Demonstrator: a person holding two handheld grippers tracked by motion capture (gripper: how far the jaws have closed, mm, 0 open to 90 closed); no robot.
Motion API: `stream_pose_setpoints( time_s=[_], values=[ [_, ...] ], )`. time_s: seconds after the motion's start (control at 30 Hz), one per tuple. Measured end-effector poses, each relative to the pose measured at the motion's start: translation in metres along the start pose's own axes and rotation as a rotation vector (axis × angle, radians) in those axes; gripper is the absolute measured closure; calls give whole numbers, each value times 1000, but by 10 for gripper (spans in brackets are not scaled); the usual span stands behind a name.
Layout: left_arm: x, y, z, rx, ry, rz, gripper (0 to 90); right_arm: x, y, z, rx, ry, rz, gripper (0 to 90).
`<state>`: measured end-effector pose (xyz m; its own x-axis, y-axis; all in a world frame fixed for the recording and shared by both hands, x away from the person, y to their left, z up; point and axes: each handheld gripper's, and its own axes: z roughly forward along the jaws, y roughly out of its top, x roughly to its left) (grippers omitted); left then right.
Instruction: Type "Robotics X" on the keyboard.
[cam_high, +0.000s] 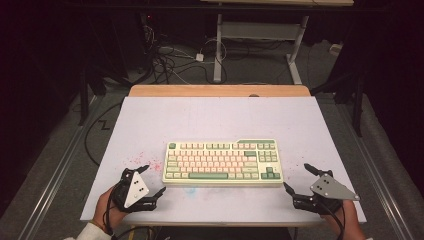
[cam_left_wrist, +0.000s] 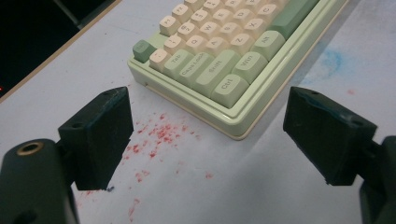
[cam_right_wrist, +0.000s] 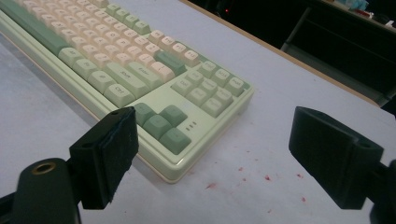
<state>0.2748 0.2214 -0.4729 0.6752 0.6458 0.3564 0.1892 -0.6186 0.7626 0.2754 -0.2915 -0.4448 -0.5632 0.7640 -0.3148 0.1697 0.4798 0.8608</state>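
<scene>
Nothing is gripped yet — the green-and-cream keyboard (cam_high: 223, 162) lies flat mid-worktop (cam_high: 210, 117) (red specks nearby), flanked by the left tongs (cam_high: 152, 180) and right tongs (cam_high: 296, 178), both spread wide, so the grasp is judged still ahead.

A lab or workshop room is showing here: a white-topped work table (cam_high: 150, 120) is sitting at frame centre, a tangle of cables (cam_high: 165, 57) is lying on grey carpet at upper left, and an adjustable desk frame (cam_high: 260, 35) is standing at top centre.
</scene>
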Motion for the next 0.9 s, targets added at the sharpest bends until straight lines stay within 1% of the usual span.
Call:
stream_pose_setpoints(
  time_s=[0.23, 0.57, 0.77, 0.9],
  values=[
    [0, 0, 0, 7, 3, 4, 154, 1, 0, 0, 1, 3, -1, 164],
    [1, 1, 2, 4, 1, 1, 154, 0, -1, 1, 6, 5, -4, 164],
    [1, 2, 4, 9, -3, 2, 154, -2, -2, 0, 3, -3, 3, 163],
    [2, 3, 7, 8, -7, 2, 154, -2, -2, 1, 6, 1, 7, 165]
  ],
)
